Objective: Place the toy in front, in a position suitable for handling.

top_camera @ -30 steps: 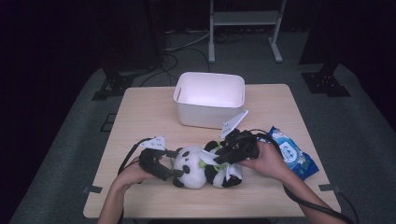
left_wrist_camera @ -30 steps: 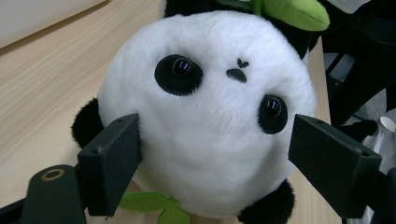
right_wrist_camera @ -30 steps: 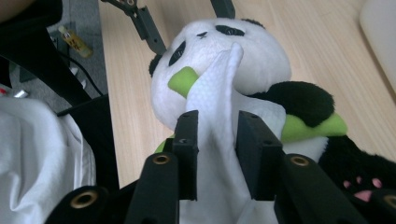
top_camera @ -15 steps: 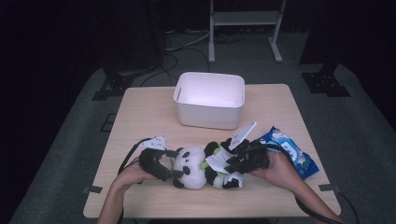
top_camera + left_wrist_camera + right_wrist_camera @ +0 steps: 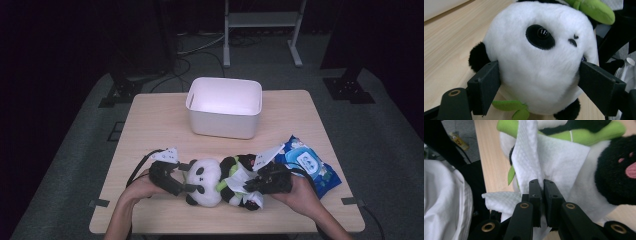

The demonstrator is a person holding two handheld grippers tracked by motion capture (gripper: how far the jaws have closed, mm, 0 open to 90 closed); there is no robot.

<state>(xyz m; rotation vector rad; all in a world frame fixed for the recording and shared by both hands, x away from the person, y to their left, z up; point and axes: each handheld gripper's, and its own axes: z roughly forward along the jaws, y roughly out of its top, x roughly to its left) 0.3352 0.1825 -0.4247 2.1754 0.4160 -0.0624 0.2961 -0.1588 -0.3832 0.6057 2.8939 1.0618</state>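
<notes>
Table lit from above, surroundings dark; close views bright, slightly soft.

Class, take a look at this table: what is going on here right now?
A person is wiping a plush panda that lies on the wooden table. The left gripper clamps the panda's head between its jaws and steadies it. The right gripper is shut on a white wipe and presses it against the panda's body. A blue pack of wipes lies just beside the right hand, and a white bin stands farther back on the table.
</notes>
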